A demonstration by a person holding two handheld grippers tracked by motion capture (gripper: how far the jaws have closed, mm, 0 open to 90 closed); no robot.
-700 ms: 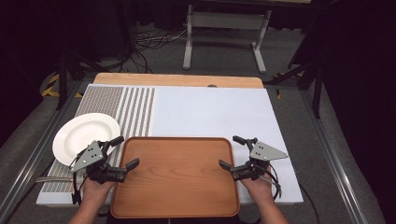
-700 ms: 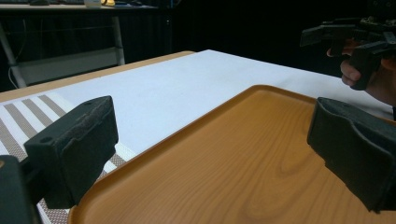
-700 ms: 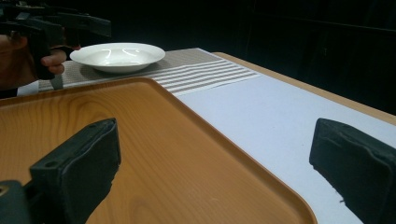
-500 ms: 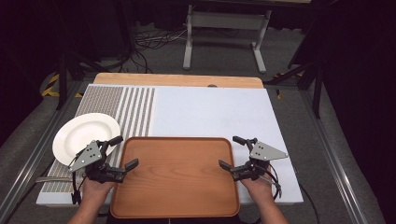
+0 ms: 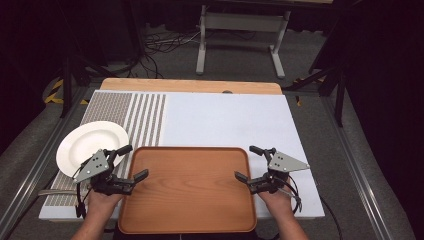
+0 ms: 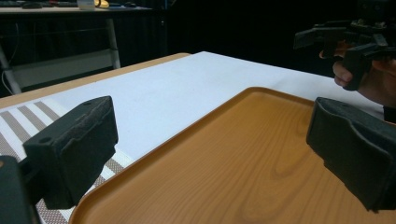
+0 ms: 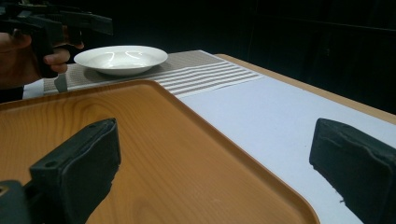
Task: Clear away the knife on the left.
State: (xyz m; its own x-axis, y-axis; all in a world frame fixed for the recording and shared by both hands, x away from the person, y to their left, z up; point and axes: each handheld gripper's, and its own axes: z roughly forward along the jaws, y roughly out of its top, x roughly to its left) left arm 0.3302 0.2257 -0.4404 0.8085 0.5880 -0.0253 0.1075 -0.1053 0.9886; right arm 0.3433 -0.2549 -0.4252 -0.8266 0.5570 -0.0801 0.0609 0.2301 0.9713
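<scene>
A rectangular brown wooden tray point(image 5: 187, 187) with rounded corners lies at the lower middle of the high view, on the near part of the white mat that covers the worktop point(image 5: 225, 120). The left gripper point(image 5: 129, 162) sits at the tray's left edge, lower left of the frame; its jaws stand wide apart with nothing between them, one over the tray's rim and one out over the striped mat. In the left gripper view the tray point(image 6: 224, 172) fills the lower right, passing between and under the two black jaws. The right gripper point(image 5: 249, 162) is at the tray's right edge, lower right of the frame, jaws likewise spread wide and holding nothing; whether either pad touches the rim I cannot tell. A round white ceramic plate point(image 5: 92, 145) rests on the grey-and-white striped mat point(image 5: 145, 115) at the left, just beside the left gripper. No writing or brand can be read anywhere.
</scene>
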